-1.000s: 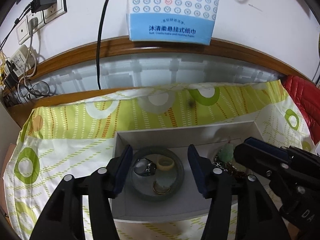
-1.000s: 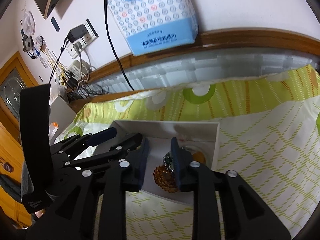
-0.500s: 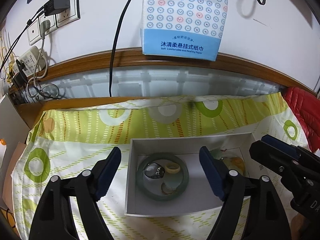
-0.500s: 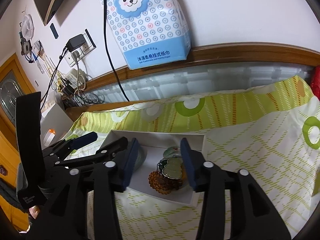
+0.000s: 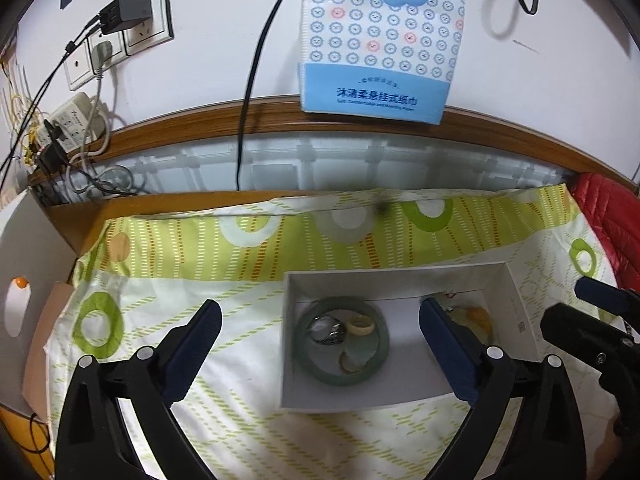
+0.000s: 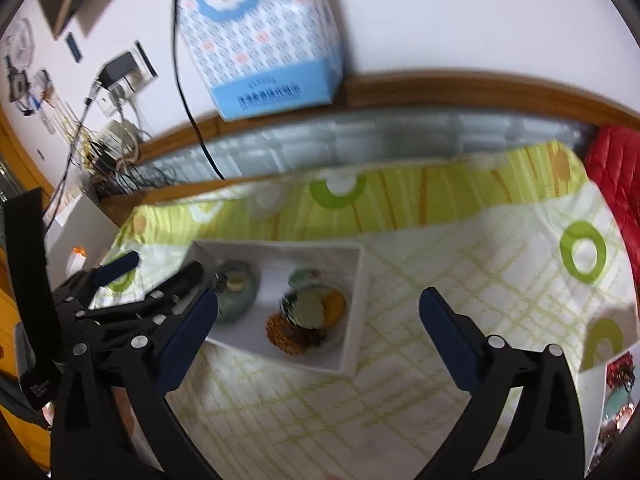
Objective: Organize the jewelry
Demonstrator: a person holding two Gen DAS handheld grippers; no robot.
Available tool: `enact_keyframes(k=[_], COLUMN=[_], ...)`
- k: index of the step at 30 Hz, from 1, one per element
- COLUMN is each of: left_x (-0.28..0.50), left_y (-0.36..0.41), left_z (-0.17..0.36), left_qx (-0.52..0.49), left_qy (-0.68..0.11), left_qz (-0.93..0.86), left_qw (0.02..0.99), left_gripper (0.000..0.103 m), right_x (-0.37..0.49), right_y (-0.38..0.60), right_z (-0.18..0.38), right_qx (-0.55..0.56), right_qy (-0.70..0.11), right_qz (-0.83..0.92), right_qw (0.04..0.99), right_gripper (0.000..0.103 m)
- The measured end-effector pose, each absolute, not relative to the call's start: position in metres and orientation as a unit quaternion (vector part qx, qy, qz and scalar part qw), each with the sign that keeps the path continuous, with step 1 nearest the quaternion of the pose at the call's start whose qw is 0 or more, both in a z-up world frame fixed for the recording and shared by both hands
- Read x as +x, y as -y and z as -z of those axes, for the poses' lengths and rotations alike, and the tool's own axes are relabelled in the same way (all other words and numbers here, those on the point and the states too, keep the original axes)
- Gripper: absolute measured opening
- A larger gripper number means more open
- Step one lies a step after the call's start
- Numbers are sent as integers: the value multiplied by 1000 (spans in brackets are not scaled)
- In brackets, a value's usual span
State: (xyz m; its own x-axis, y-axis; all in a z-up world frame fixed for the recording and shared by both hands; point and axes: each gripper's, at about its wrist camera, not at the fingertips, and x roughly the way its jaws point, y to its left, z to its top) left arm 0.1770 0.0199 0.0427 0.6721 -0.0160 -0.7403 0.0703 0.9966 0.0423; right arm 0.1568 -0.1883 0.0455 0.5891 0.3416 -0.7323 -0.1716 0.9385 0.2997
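A white box (image 5: 400, 270) rests on the green patterned cloth. At its left end lies a jade bangle (image 5: 306, 346) ringing a silver ring (image 5: 329, 332), a cream ring (image 5: 362, 326) and a gold ring (image 5: 350, 365). At its right end are a green pendant (image 6: 310, 310), amber beads (image 6: 286, 334) and an orange piece (image 6: 335, 304). My left gripper (image 5: 320, 308) hovers above the bangle, jaws opening, gripping nothing. My right gripper (image 6: 319, 299) hovers over the pendants, jaws opening, also empty. Each gripper appears in the other's view: the right gripper (image 5: 574, 303) and the left gripper (image 6: 162, 266).
A blue tissue pack (image 5: 380, 40) hangs on the wall above the wooden ledge. Sockets and tangled cables (image 5: 100, 52) crowd the left. Red quilted fabric (image 5: 612, 224) lies at the right. A second tray with jewellery (image 6: 618, 392) shows at the lower right.
Both pairs of jaws have spread wide. Both grippers have drawn up and back from the box, and the bangle and pendants stay lying in it.
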Motion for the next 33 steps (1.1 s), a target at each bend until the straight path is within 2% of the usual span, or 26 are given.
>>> enact_keyframes(k=[6,33], left_x=[177,168], left_y=[-24,-26], left_z=[-41,-36], left_qx=[41,57], left_qy=[-436,-479], left_qz=[10,16], left_qw=[899,876], left_gripper=[99,99], right_x=[158,151], right_y=[184,171], right_z=[-40,-38], right_qx=[71,60], right_qy=[-475,-505], right_qz=[-135,-165], right_qw=[867,845], right_gripper=[98,98])
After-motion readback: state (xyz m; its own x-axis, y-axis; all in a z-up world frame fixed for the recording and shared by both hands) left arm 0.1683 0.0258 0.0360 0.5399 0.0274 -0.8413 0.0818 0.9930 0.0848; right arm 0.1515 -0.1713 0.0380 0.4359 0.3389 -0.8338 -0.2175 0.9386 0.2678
